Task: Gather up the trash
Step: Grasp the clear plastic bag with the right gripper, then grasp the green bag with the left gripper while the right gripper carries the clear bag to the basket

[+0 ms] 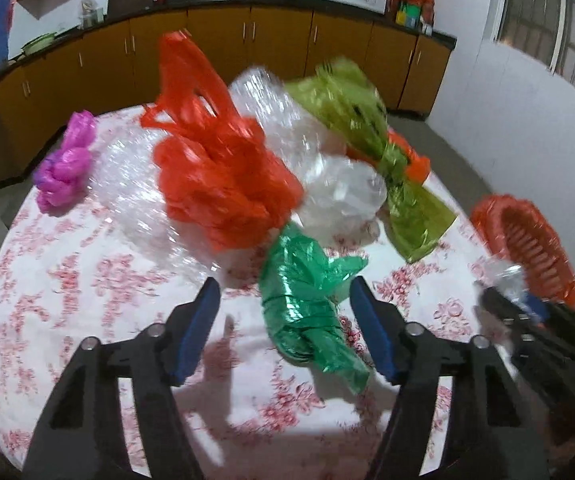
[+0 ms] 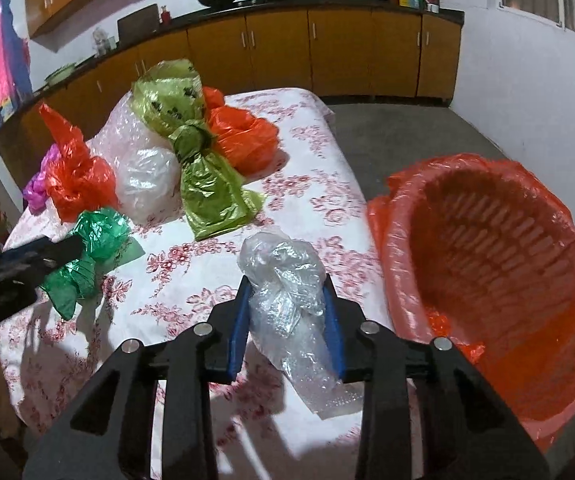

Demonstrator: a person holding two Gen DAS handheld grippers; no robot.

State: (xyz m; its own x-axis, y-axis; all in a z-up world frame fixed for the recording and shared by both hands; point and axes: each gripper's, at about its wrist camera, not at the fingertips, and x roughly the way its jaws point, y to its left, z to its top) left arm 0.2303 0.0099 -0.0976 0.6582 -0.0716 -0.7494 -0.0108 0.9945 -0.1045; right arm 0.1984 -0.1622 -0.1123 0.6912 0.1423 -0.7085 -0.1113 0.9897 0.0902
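On the flowered tablecloth (image 2: 319, 136) we see knotted plastic bags; our left gripper (image 1: 285, 320) stands spread around the green bag (image 1: 307, 312). Our right gripper (image 2: 285, 320) pinches a clear bubble-wrap bundle (image 2: 283, 280), just beside the orange-lined basket (image 2: 499, 264).

The table (image 2: 319, 152) has a white cloth with red flowers on it. On it lie crumpled bags close together: a dark green bag (image 2: 87, 256), a red bag (image 2: 75, 176), a small purple bag (image 1: 65, 168), a clear bag (image 2: 147, 184), a yellow-green knotted bag (image 2: 203, 176) and an orange bag (image 2: 243, 136) behind it.
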